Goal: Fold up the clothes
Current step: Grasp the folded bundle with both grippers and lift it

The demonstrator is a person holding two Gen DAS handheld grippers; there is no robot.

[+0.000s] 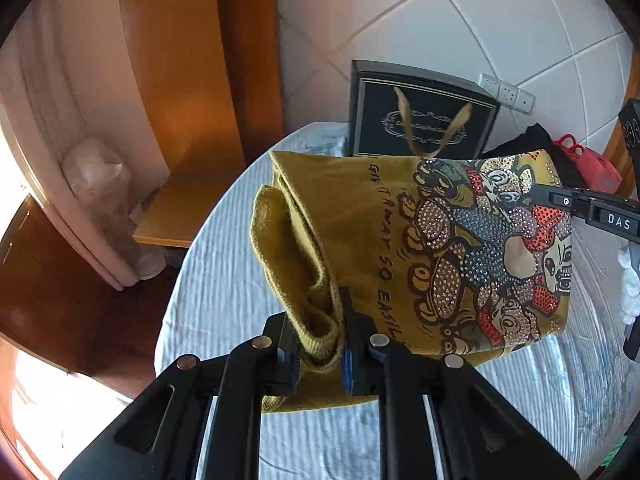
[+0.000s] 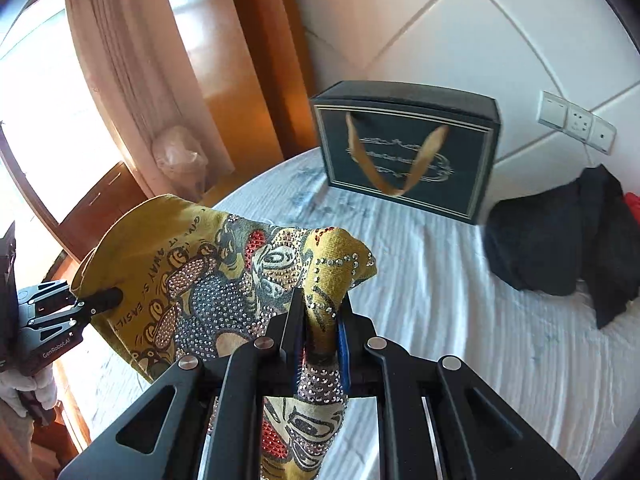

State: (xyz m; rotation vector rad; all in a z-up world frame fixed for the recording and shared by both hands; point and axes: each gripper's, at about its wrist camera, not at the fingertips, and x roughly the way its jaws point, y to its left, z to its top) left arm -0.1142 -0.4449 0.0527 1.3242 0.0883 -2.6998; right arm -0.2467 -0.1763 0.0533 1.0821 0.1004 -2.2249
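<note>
A mustard-yellow sweater [image 1: 360, 240] with a rhinestone cartoon print hangs stretched in the air over the bed [image 1: 224, 288], held at two ends. My left gripper [image 1: 318, 336] is shut on its plain knitted edge. My right gripper [image 2: 320, 320] is shut on the printed end of the sweater [image 2: 192, 276]. In the left wrist view the right gripper [image 1: 538, 196] reaches in from the right edge. In the right wrist view the left gripper [image 2: 114, 298] pinches the cloth at the left. A gloved hand [image 2: 28, 388] holds it.
A dark gift bag [image 2: 404, 156] with gold ribbon handles stands at the far side of the white bedcover [image 2: 460, 320]. A black garment [image 2: 560, 240] lies at the right, with a red item [image 1: 592, 164] beside it. Wooden furniture [image 1: 180, 80] and a curtain [image 2: 120, 72] stand left.
</note>
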